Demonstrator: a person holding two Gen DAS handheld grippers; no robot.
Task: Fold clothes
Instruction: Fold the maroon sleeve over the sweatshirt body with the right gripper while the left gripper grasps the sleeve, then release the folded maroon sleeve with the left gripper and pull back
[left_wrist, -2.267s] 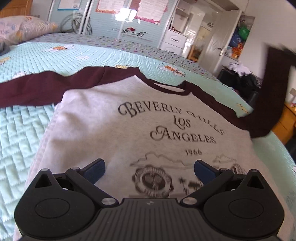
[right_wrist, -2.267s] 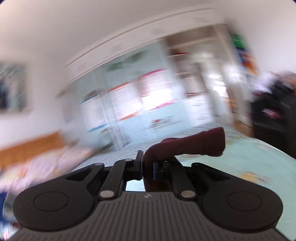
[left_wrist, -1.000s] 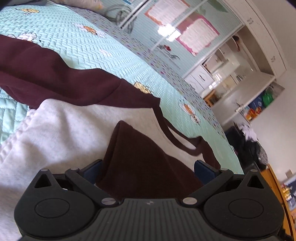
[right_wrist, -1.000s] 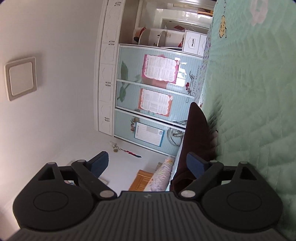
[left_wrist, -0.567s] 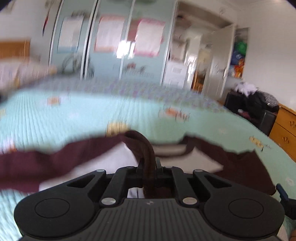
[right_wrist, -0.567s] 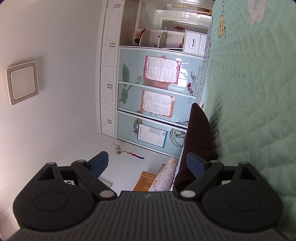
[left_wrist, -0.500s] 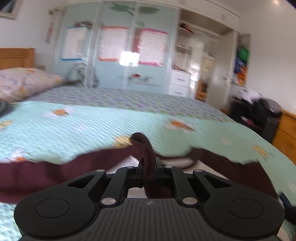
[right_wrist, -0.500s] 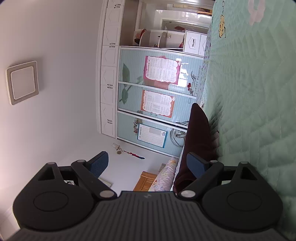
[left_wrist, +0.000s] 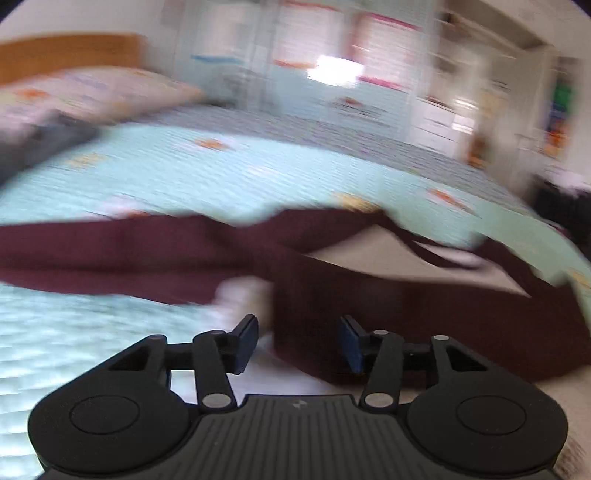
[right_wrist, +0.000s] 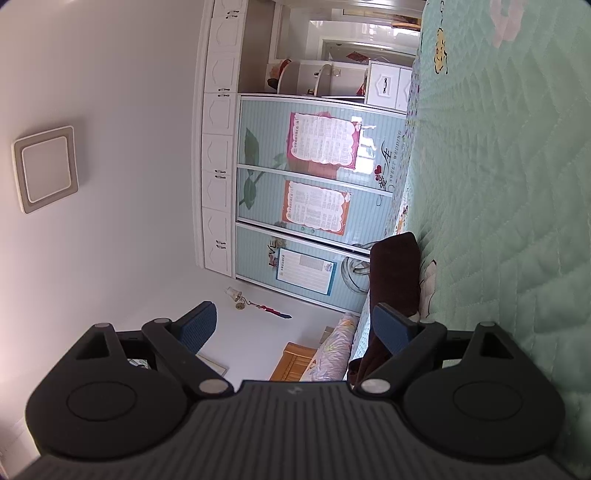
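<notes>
left gripper (left_wrist: 298, 341) jaws just reopened, maroon sleeve (left_wrist: 424, 325) released, now lying folded across grey sweatshirt (left_wrist: 388, 251) on bed (left_wrist: 184, 173). right gripper (right_wrist: 293, 328) wide open, empty. likely other sleeve next.

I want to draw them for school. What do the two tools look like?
Both look alike. The left tool and the right tool each have a black ribbed body, two round black discs, thin black link arms with silver pins, and two fingers with dark blue pads. No hands, sleeves or cables show.
</notes>
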